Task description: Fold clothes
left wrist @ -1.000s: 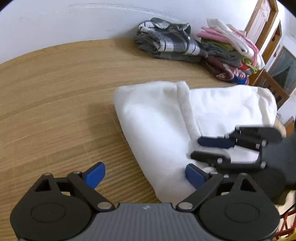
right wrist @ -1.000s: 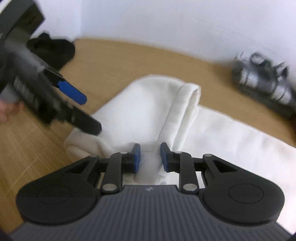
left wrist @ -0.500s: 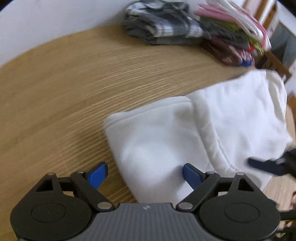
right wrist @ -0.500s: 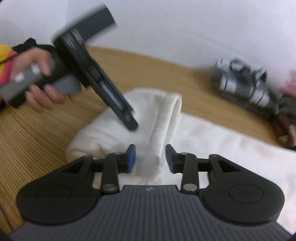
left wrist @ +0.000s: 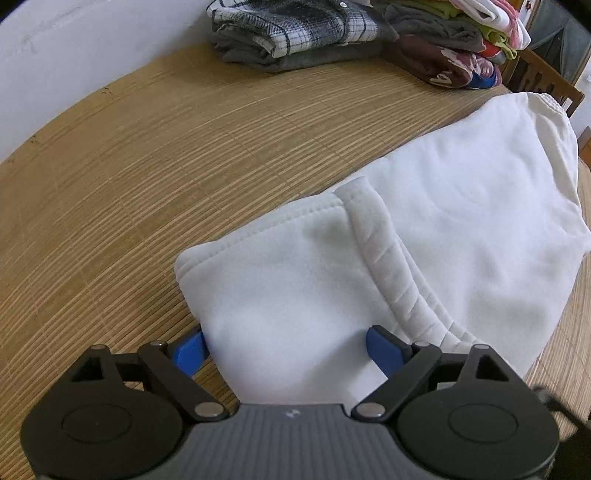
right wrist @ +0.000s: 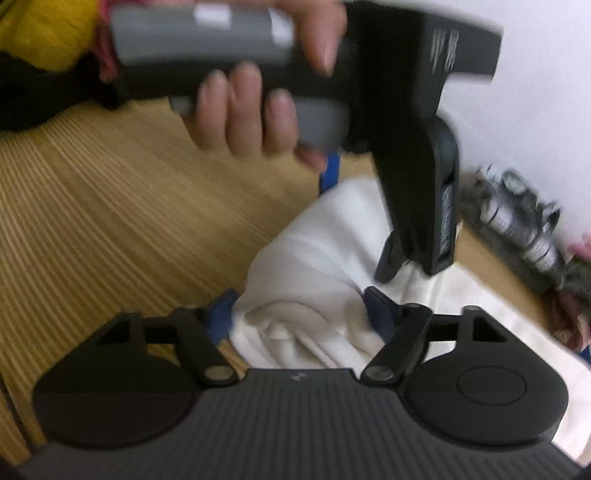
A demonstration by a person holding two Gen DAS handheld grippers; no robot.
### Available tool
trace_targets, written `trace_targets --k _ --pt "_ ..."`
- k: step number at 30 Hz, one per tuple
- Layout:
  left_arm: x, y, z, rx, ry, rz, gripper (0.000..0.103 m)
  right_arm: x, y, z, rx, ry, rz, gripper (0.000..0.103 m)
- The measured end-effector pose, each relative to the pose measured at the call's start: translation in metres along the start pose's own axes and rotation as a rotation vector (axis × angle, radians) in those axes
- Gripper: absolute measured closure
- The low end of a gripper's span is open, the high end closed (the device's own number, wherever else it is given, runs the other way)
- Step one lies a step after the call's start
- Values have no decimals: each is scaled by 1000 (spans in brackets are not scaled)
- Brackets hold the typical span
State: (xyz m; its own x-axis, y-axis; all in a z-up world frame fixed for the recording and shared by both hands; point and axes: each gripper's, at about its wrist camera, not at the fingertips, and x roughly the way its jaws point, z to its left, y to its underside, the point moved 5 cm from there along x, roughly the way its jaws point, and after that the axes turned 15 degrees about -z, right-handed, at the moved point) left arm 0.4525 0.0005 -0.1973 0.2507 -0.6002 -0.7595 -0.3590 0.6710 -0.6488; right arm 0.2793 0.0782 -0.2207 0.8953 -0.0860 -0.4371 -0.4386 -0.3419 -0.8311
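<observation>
A white hoodie (left wrist: pixel 424 236) lies folded on the bamboo-slat table (left wrist: pixel 147 166), hood end toward me. My left gripper (left wrist: pixel 288 343) is open, its blue pads on either side of the hood's near edge. In the right wrist view the hoodie (right wrist: pixel 314 266) shows blurred. My right gripper (right wrist: pixel 299 314) is open with the bunched near edge of the cloth between its jaws. The left gripper and the hand that holds it (right wrist: pixel 258 110) hang over the hoodie in that view.
A folded plaid and grey stack (left wrist: pixel 295 33) and a colourful stack of folded clothes (left wrist: pixel 454 40) sit at the far edge by the white wall. A wooden chair (left wrist: pixel 543 81) stands beyond the table at right.
My left gripper came down onto the hood's near edge. My right gripper opened from nearly shut and shifted along the cloth's edge.
</observation>
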Motion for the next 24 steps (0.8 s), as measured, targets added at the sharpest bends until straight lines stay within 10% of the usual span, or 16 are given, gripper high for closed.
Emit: trace_targets --k 8,13,24 --pt "-76 -2 28 -84 -135 -162 14 -10 -9 -38 304 7 -26 53" --pt "-76 19 47 -117 -256 -119 15 -33 -8 -93 692 -4 -121 55" --pt "-25 -27 -36 -16 -226 -144 25 -79 33 -162 1133 62 -276 55"
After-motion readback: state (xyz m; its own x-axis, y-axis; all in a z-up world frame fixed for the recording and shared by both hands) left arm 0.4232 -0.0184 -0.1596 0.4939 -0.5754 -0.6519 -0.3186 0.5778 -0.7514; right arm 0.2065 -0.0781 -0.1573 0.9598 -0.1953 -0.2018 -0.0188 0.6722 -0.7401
